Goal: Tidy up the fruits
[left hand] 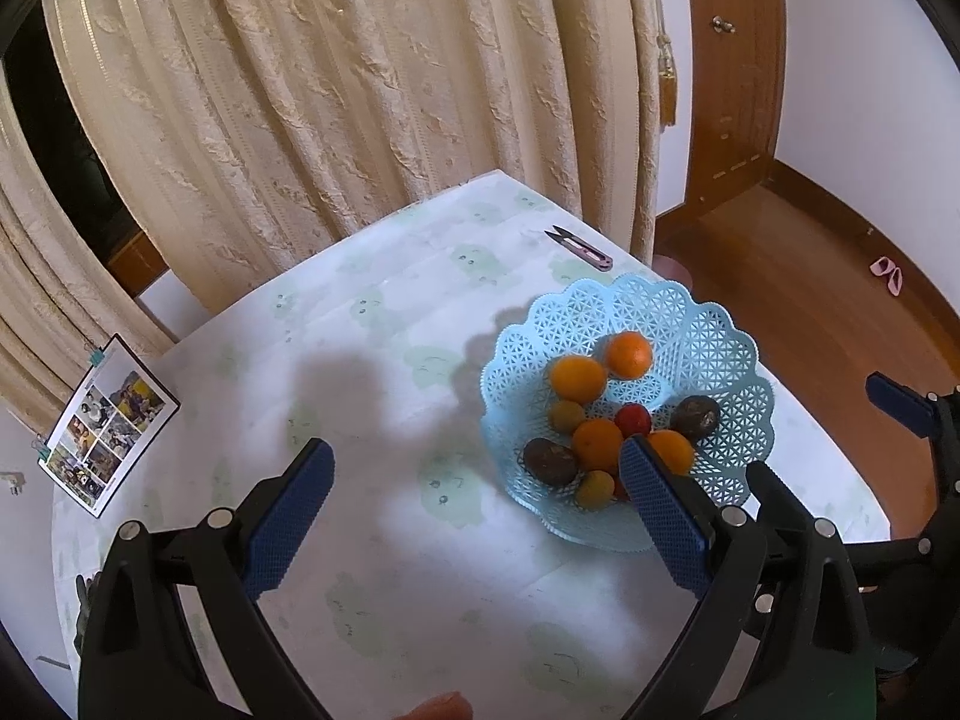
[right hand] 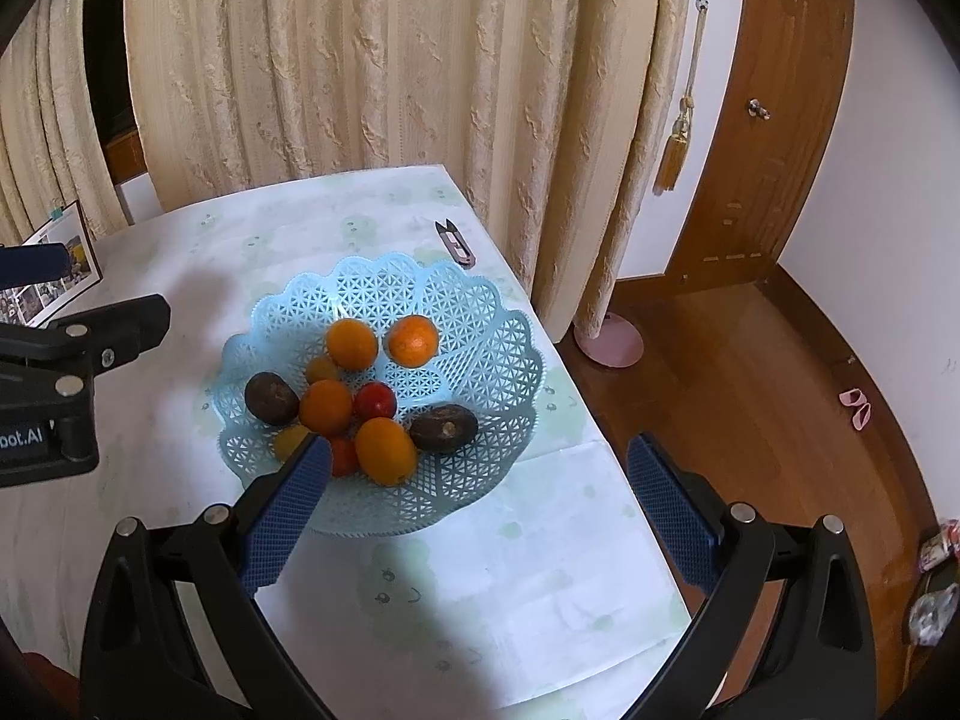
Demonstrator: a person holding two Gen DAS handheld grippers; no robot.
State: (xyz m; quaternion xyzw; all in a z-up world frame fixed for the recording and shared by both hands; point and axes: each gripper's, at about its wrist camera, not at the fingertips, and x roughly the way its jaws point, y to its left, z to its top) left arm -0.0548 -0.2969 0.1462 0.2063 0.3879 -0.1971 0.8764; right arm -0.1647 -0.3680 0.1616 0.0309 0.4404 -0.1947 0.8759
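Note:
A light blue lattice basket (left hand: 708,348) (right hand: 468,324) sits on the table and holds several fruits: oranges (left hand: 627,354) (right hand: 413,339), two dark brown fruits (left hand: 695,417) (right hand: 444,427), a red one (left hand: 632,419) (right hand: 374,401) and small yellow ones (left hand: 567,416). My left gripper (left hand: 477,465) is open and empty, above the table left of the basket. My right gripper (right hand: 480,459) is open and empty, above the basket's near right side. The right gripper also shows at the right edge of the left wrist view (left hand: 900,405).
The table has a pale cloth with green prints (left hand: 384,360). Small thread snips (left hand: 579,249) (right hand: 454,244) lie behind the basket. A photo sheet (left hand: 108,423) lies at the table's left. Curtains hang behind. The wooden floor drops off at the right (right hand: 750,372).

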